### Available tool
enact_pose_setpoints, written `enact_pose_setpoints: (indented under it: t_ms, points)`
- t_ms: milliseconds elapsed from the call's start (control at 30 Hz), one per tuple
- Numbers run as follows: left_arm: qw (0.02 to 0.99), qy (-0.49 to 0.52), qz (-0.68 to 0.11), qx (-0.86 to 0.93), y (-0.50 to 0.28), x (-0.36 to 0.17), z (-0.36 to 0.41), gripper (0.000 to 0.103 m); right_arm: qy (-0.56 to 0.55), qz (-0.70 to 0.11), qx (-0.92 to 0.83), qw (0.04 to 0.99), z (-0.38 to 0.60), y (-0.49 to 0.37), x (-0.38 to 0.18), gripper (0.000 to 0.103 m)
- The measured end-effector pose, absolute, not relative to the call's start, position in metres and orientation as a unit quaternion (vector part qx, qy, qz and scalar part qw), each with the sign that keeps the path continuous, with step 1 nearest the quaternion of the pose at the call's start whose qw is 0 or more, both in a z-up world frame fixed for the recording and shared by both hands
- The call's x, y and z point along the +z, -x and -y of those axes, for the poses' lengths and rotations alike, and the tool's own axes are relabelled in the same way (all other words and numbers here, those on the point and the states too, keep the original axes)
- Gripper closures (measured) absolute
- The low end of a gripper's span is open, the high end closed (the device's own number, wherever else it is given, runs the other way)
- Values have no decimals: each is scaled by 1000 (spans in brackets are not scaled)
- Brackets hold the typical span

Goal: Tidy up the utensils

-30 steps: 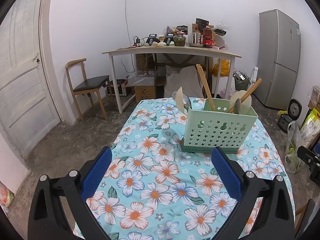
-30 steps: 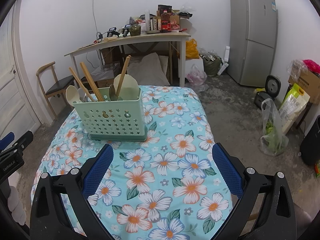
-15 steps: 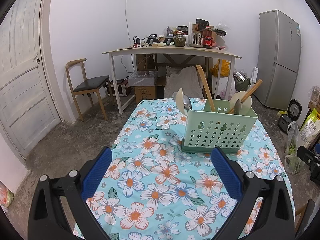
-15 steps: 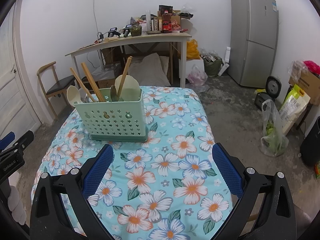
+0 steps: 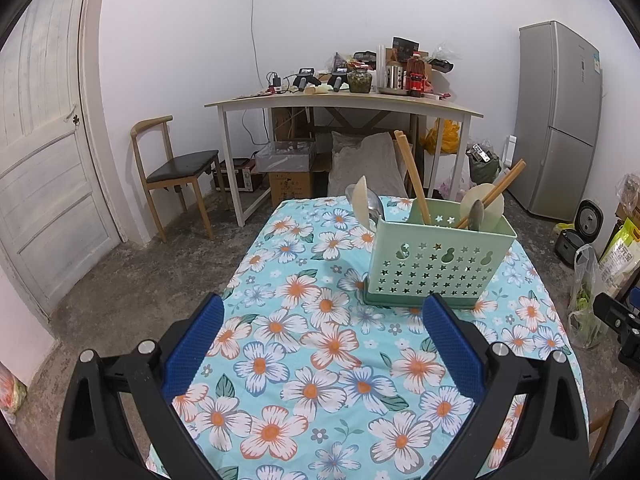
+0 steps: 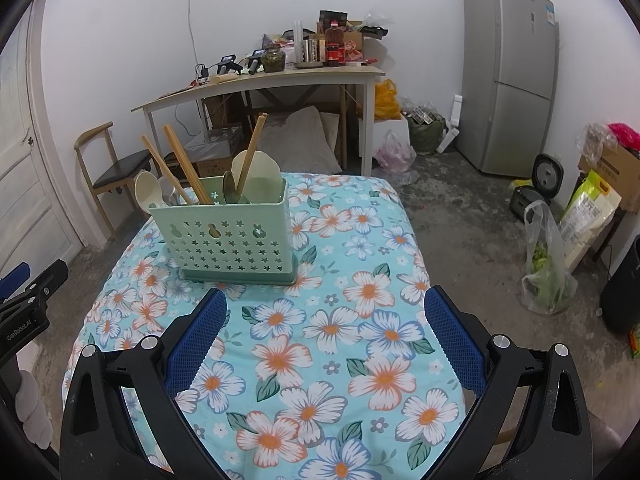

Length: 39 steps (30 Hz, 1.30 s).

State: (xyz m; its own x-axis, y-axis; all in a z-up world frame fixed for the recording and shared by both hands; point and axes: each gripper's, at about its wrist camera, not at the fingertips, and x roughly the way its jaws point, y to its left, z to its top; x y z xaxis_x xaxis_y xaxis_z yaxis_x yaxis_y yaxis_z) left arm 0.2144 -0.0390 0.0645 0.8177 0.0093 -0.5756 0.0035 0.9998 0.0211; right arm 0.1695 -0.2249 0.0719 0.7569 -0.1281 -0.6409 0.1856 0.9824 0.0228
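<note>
Little has shifted since earlier: utensil caddy [image 5: 439,260] stands ahead of both jaw pairs, slightly nearer. Its walls hide the spoon [image 6: 147,193] and chopsticks' [image 6: 188,170] lower ends. Left gripper [image 5: 323,322] and right gripper [image 6: 325,318] hover level over floral tablecloth [image 5: 320,360], jaws wide, empty.

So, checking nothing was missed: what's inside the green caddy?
Inside the green caddy: wooden chopsticks, cream spoons, a cream paddle, a metal spoon. Its walls hide their lower ends.
</note>
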Motion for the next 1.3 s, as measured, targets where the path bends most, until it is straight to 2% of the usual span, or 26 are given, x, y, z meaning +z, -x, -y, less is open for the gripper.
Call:
enact_pose_setpoints:
  t_ms: [1300]
  points:
    - [951,-7,-308,-4,-217,66,38,6,-43,-338,-84,936,226,-170,71,8]
